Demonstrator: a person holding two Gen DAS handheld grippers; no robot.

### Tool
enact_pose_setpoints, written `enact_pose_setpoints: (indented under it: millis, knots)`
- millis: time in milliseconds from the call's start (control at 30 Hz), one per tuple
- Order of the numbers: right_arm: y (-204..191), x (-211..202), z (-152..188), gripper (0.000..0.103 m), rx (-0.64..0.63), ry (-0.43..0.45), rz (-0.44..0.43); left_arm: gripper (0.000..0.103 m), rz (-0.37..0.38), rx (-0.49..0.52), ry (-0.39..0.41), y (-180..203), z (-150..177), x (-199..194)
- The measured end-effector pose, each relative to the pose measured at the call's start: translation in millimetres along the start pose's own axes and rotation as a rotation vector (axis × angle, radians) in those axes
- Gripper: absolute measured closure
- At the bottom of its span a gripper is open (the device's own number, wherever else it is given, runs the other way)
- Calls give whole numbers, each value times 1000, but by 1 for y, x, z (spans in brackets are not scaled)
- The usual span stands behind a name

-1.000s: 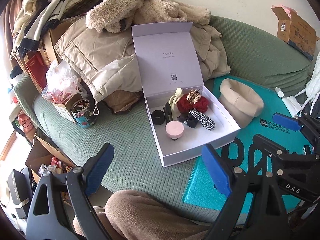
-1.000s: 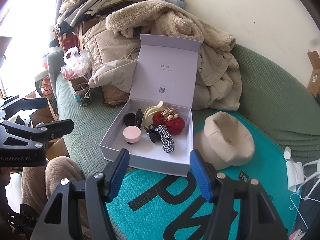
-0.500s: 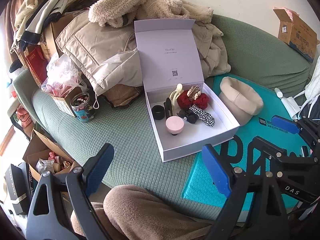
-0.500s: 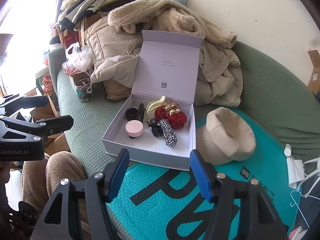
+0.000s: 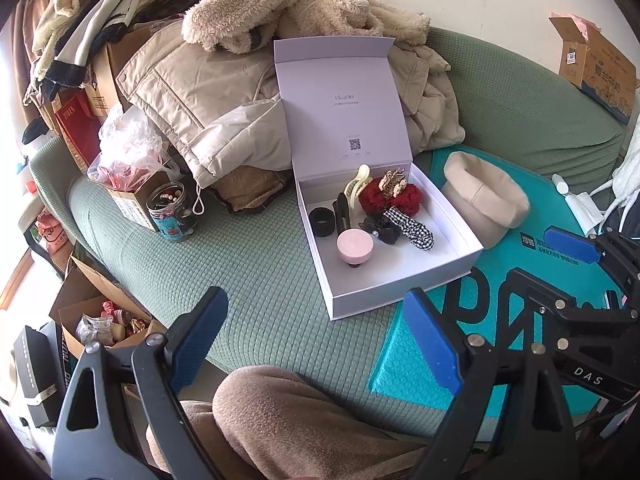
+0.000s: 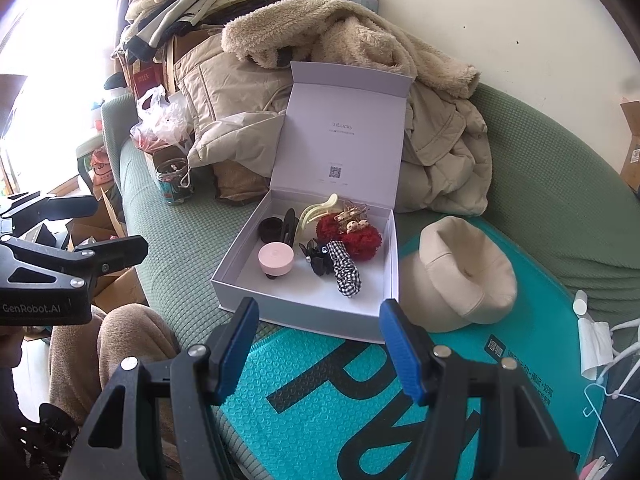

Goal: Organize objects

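1. Shifted slightly in both views since the earlier frames: white gift box (image 5: 394, 264) sits a little lower and nearer, though both grippers hover in about the same place, well apart from it.
2. Left gripper (image 5: 316, 344): jaws wide, nothing between the pads. Right gripper (image 6: 320, 344): jaws moderately apart, also holding nothing.
3. Box standing on the green sofa (image 5: 248, 264), near its front edge, with one corner over the teal bubble mailer (image 6: 320, 412); lid propped upright against the pile of coats (image 5: 224, 92), probably to keep the inside reachable.
4. Gathered toward the back of the box: pink round compact (image 5: 355, 245), black hair ring (image 5: 322, 221), cream claw clip (image 5: 357, 186), red scrunchie (image 5: 390, 199), checked scrunchie (image 5: 412, 227), black bow clip (image 5: 380, 229).
5. Lying outside, just beside the right wall of the box: beige hat (image 6: 464, 276), seemingly not yet put away.
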State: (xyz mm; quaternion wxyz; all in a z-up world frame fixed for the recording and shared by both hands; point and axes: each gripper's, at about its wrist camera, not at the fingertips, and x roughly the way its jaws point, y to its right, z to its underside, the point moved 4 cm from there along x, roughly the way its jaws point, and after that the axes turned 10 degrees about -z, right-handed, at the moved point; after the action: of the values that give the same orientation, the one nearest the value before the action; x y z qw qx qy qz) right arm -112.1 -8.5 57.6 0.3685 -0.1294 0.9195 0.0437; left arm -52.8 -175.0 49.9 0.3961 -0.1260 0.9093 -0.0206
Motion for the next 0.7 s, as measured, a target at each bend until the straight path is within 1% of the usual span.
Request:
enact_pose_setpoints:
  millis: [700]
  knots:
    - [0, 5, 4, 39, 7, -15, -13, 14, -12, -9, -18, -5, 6, -1]
